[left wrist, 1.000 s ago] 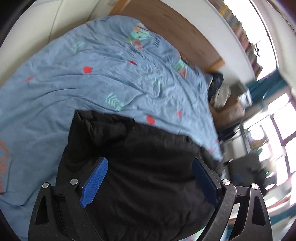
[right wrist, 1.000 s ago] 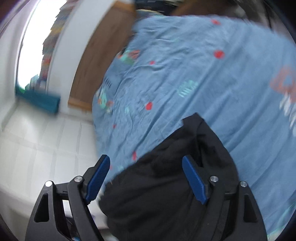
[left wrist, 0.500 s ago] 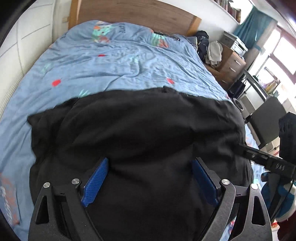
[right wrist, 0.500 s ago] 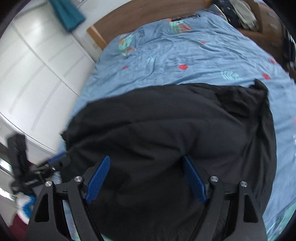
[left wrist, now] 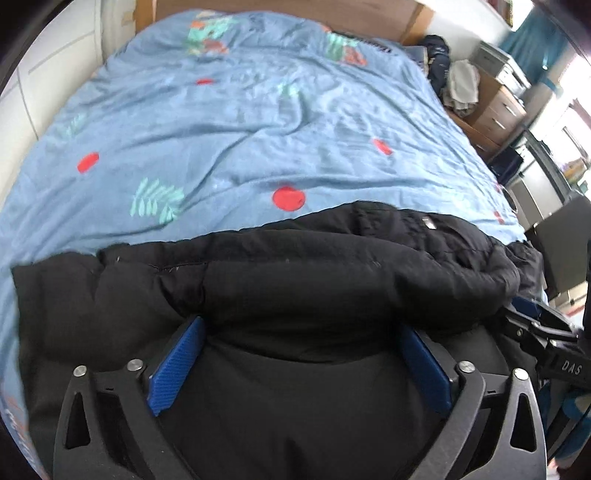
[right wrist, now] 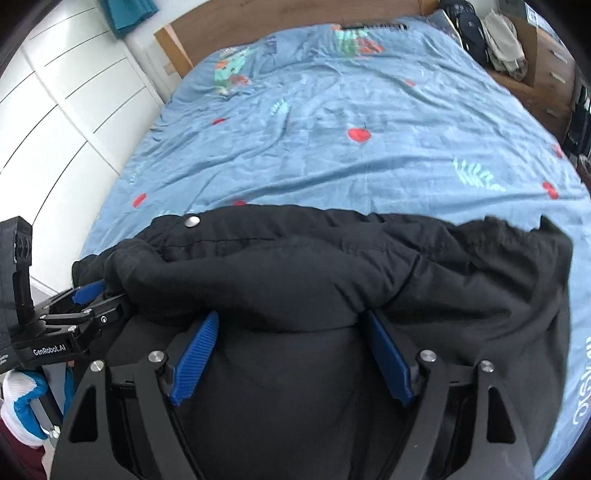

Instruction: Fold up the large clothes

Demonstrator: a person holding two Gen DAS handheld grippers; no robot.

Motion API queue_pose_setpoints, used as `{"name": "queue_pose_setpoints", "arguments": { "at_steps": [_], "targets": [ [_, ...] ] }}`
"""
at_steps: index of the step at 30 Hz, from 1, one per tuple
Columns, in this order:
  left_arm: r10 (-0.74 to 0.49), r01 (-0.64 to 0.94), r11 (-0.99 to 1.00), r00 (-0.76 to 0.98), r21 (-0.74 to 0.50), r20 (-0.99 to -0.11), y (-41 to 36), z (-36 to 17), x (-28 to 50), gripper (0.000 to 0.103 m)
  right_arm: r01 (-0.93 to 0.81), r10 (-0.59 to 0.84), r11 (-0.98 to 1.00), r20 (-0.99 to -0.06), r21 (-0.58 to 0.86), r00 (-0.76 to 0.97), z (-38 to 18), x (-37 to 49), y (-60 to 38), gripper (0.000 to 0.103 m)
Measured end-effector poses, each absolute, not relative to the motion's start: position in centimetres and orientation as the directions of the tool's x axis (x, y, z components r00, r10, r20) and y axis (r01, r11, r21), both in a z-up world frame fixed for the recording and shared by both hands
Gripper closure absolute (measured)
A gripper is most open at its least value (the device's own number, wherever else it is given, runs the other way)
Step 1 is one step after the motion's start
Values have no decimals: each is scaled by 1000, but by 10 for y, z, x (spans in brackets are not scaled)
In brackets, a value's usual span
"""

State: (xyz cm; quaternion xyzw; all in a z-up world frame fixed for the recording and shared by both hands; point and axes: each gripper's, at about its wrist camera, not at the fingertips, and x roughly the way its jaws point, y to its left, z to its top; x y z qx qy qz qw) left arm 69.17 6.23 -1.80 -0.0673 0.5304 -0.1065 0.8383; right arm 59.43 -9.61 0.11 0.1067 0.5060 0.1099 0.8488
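A large black padded jacket (left wrist: 295,280) lies across the near part of a bed with a blue patterned cover (left wrist: 240,129). Its far part forms a thick rolled fold. It also fills the lower half of the right wrist view (right wrist: 314,273), where a silver snap button (right wrist: 192,221) shows. My left gripper (left wrist: 299,332) is open, its blue pads wide apart over the jacket, with fabric bulging between them. My right gripper (right wrist: 290,321) is open in the same way. Each gripper shows in the other's view: the right one (left wrist: 532,325) and the left one (right wrist: 88,299), both at the jacket's ends.
A wooden headboard (right wrist: 295,14) stands at the far end of the bed. White cupboard doors (right wrist: 66,96) run along the left. A wooden drawer unit with piled clothes (left wrist: 476,96) and a dark chair (left wrist: 561,243) stand on the right.
The jacket's far edge has come toward me into a thick rolled fold, showing more blue cover. Both grippers have sunk lower onto the jacket and stayed open.
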Motion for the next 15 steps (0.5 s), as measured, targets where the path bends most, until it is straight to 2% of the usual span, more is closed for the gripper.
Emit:
{"name": "queue_pose_setpoints", "arguments": {
  "at_steps": [3,7,15],
  "targets": [
    [-220,93,975,384,-199,-897,57,-36,702,1,-56,275,958,-855,280,440,-18,605,-96,15],
    [-186,92,982,369,-163,-911,52,-53,714,1,-45,185,982,-893,183,410,-42,619,-84,10],
    [-177,77,984,364,-160,-914,51,-75,731,1,-33,155,987,-905,155,396,-70,639,-85,2]
  ]
}}
